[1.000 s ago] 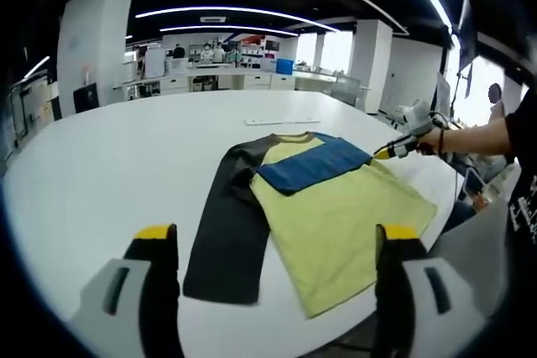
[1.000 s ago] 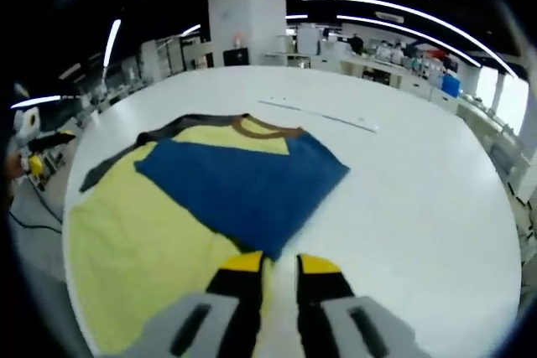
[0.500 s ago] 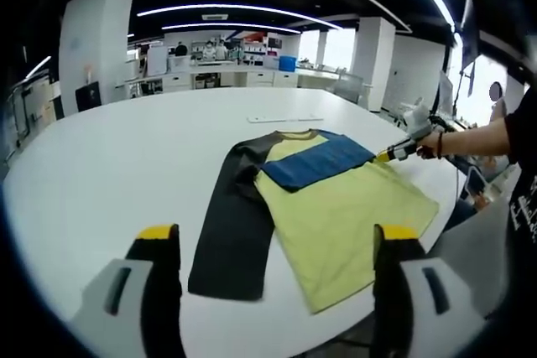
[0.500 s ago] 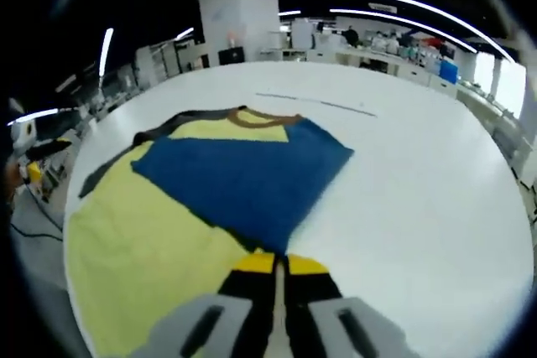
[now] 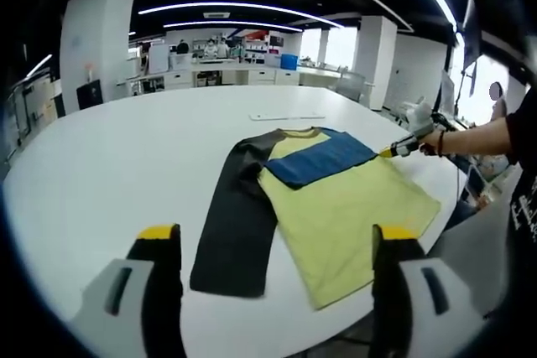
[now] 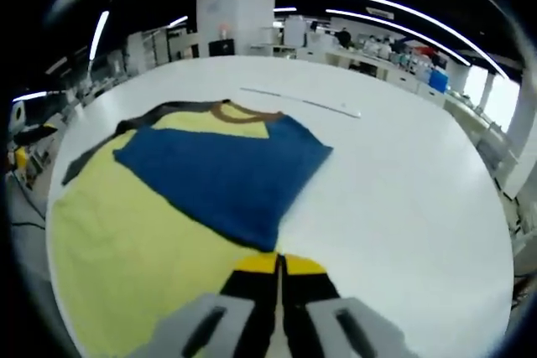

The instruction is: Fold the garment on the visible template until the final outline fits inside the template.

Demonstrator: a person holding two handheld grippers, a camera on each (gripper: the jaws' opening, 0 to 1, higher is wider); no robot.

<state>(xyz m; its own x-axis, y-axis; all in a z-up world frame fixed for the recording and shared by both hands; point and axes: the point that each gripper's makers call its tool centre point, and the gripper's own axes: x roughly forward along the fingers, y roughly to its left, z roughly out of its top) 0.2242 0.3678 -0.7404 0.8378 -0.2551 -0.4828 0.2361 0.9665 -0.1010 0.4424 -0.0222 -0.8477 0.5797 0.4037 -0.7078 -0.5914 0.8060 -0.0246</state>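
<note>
In the left gripper view, you are looking across the white table [image 5: 101, 165] at the whole garment [image 5: 336, 207], which is lying flat near the table's right-hand edge. From here the yellow body, the blue sleeve [image 5: 323, 159] folded across the chest and the dark sleeve [image 5: 235, 232] stretching straight toward you are all showing. Your left gripper [image 5: 273, 245] is hovering short of the garment with its jaws standing wide apart, holding nothing and touching nothing. Your right gripper [image 5: 388, 151] is coming in from the right in your hand [image 5: 432, 142], its yellow tip meeting the cloth at the far corner of the blue sleeve. A thin pale strip [image 5: 284, 116] is lying on the table beyond the collar.

In the right gripper view, you are seeing the garment [image 6: 126, 232] from the opposite side, close up, with the blue sleeve [image 6: 222, 169] lying across the yellow body and the brown collar [image 6: 243, 113] beyond it. The right gripper [image 6: 278, 264] is sitting with its jaws pressed together, right at the nearest corner of the blue sleeve; you cannot tell for certain from this angle whether cloth is pinched between them. The pale strip [image 6: 302, 102] is running across the table [image 6: 403, 190] behind.
</note>
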